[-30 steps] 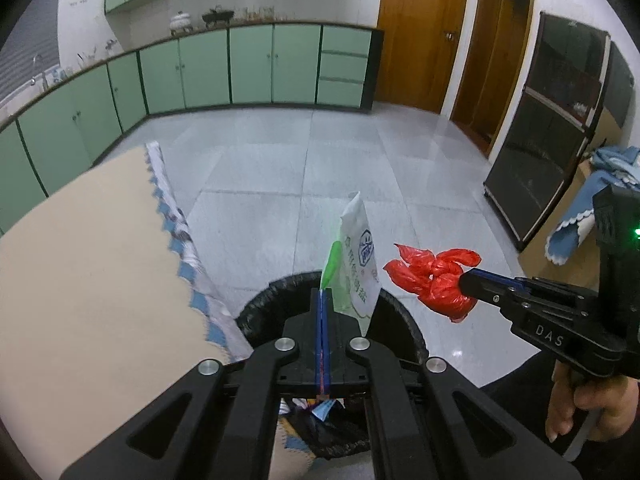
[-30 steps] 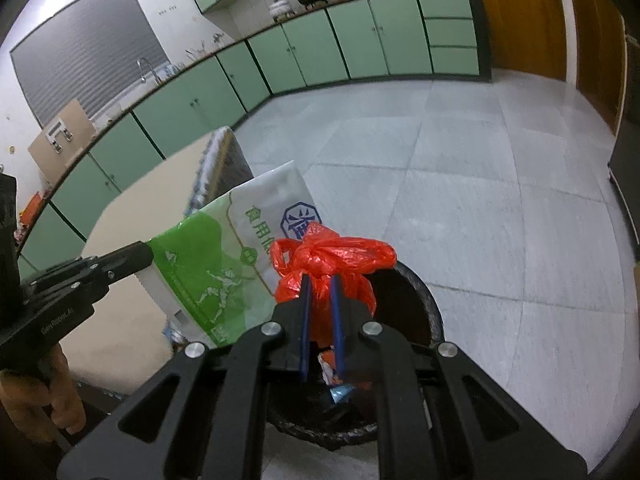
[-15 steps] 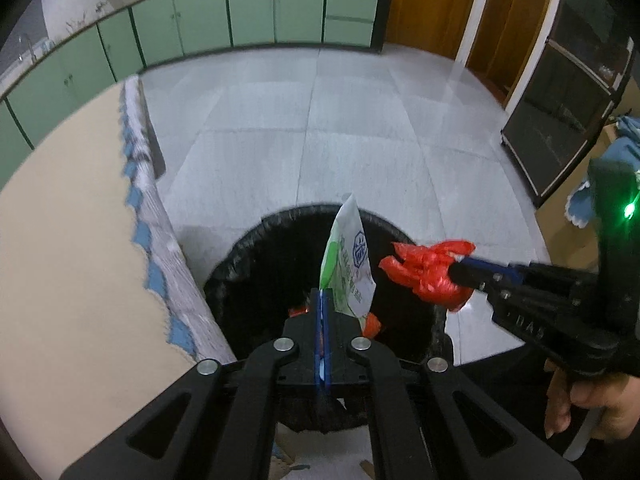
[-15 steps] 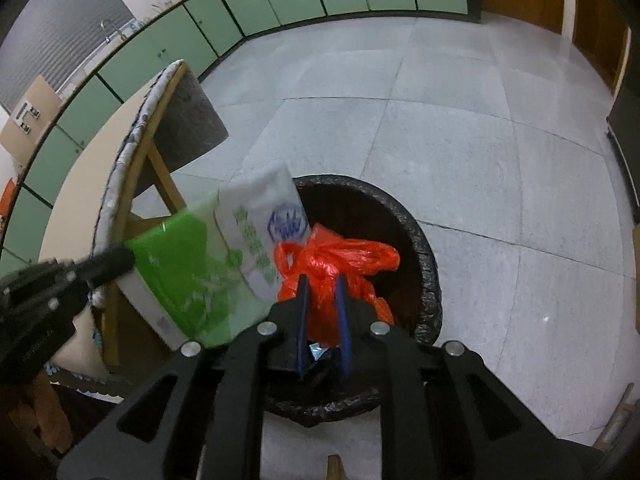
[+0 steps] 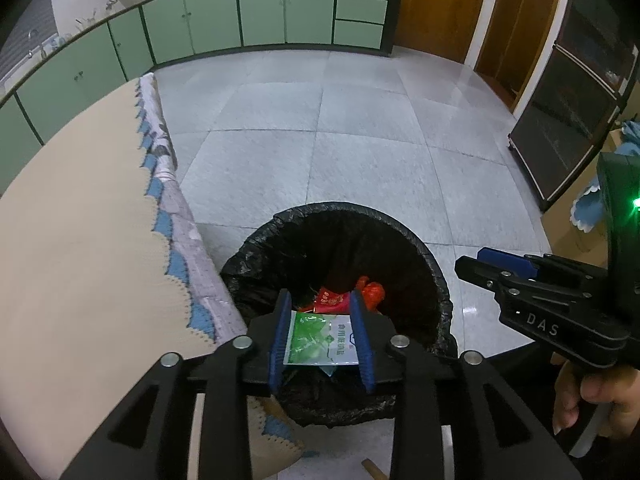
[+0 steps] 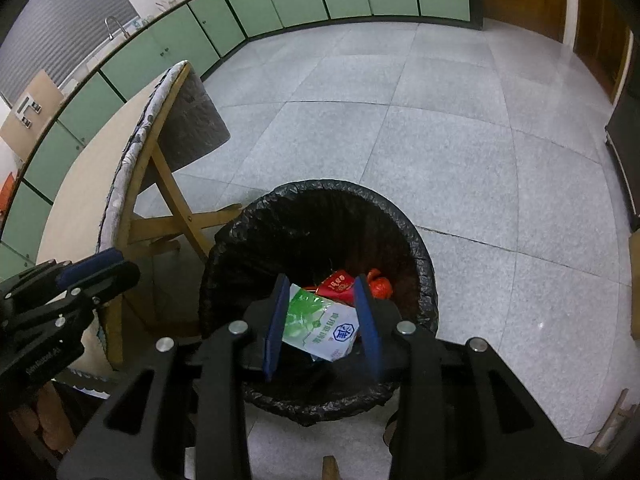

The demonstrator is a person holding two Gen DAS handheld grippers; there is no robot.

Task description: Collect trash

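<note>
A black-lined trash bin stands on the floor below both grippers. Inside it lie a green-and-white packet, a red plastic bag and a red wrapper. My left gripper is open and empty above the bin; it also shows at the left of the right wrist view. My right gripper is open and empty above the bin; it also shows at the right of the left wrist view.
A table with a beige mat and patterned cloth stands left of the bin, its wooden legs close to the rim. Green cabinets line the far wall. A dark glass cabinet and a blue cloth are at the right.
Both grippers opened above the bin. The green-and-white packet and the red bag dropped from them and now lie inside the bin.
</note>
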